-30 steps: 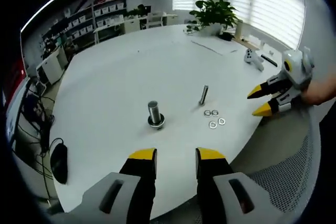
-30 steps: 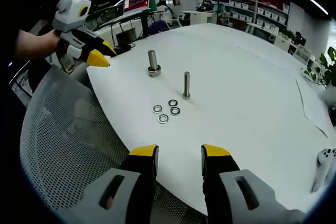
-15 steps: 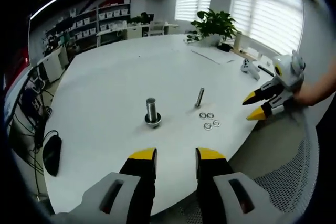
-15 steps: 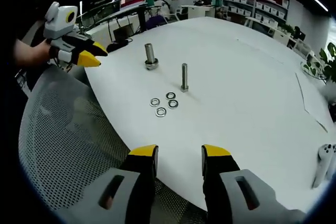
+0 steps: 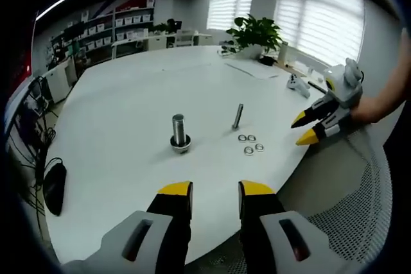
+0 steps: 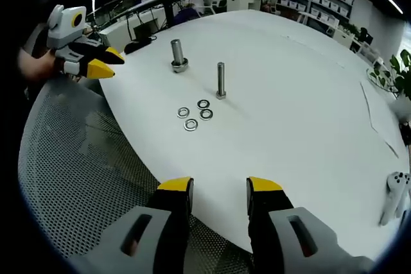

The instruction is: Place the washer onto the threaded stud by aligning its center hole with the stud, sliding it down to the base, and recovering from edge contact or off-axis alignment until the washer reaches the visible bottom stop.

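Both grippers have pulled back from the thin stud (image 6: pixel 221 80). Left gripper (image 5: pixel 207 189) and right gripper (image 6: pixel 219 185) gape apart, empty. Washers (image 6: pixel 194 114) lie flat just beside stud base. Risk: flat washers slip when pinched; thick bolt (image 6: pixel 177 54) beyond invites mix-up.

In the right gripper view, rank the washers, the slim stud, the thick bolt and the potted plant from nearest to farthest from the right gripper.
From the right gripper:
1. Washers, a cluster of four flat on the white table, just ahead.
2. Slim threaded stud, upright right behind the washers.
3. Thick bolt, upright, farther back and left.
4. Potted plant, at the table's far right edge.
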`<state>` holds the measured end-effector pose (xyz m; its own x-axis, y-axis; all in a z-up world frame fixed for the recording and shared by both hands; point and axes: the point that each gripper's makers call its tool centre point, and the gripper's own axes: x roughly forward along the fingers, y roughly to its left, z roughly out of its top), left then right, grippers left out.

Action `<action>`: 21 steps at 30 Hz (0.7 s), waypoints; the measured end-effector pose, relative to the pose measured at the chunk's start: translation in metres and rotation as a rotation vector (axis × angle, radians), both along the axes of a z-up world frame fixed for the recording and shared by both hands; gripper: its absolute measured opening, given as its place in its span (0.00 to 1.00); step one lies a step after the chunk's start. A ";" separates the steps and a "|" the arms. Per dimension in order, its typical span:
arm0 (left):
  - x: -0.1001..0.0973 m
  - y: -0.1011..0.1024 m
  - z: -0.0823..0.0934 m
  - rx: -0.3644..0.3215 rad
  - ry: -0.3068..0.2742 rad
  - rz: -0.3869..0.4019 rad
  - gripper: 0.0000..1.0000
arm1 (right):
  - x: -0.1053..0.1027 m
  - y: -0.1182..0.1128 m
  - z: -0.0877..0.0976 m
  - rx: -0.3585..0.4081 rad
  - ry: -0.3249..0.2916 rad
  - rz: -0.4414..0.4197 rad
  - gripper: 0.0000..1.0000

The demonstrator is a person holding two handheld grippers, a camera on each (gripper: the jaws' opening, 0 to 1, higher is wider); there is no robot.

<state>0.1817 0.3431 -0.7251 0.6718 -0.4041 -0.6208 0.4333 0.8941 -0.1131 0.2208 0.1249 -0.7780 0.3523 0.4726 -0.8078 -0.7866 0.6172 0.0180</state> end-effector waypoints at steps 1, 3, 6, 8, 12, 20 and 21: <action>0.001 -0.001 0.000 -0.003 -0.002 -0.003 0.26 | 0.000 -0.002 -0.001 -0.008 0.003 -0.006 0.36; 0.002 -0.004 -0.001 -0.010 -0.001 -0.014 0.26 | 0.001 -0.003 -0.002 -0.014 0.003 -0.012 0.36; -0.002 -0.012 -0.002 -0.005 -0.013 -0.057 0.26 | 0.002 -0.003 0.000 -0.013 -0.004 -0.017 0.36; -0.003 -0.014 -0.002 -0.005 -0.019 -0.068 0.26 | 0.003 -0.004 0.000 -0.013 -0.009 -0.019 0.37; -0.007 -0.024 0.000 0.002 -0.040 -0.133 0.26 | 0.004 -0.006 -0.001 -0.020 -0.011 -0.028 0.37; -0.009 -0.026 0.000 -0.021 -0.029 -0.144 0.25 | 0.006 -0.007 0.000 -0.027 -0.019 -0.040 0.38; -0.009 -0.026 -0.001 -0.022 -0.028 -0.144 0.25 | 0.006 -0.008 0.000 -0.029 -0.019 -0.042 0.38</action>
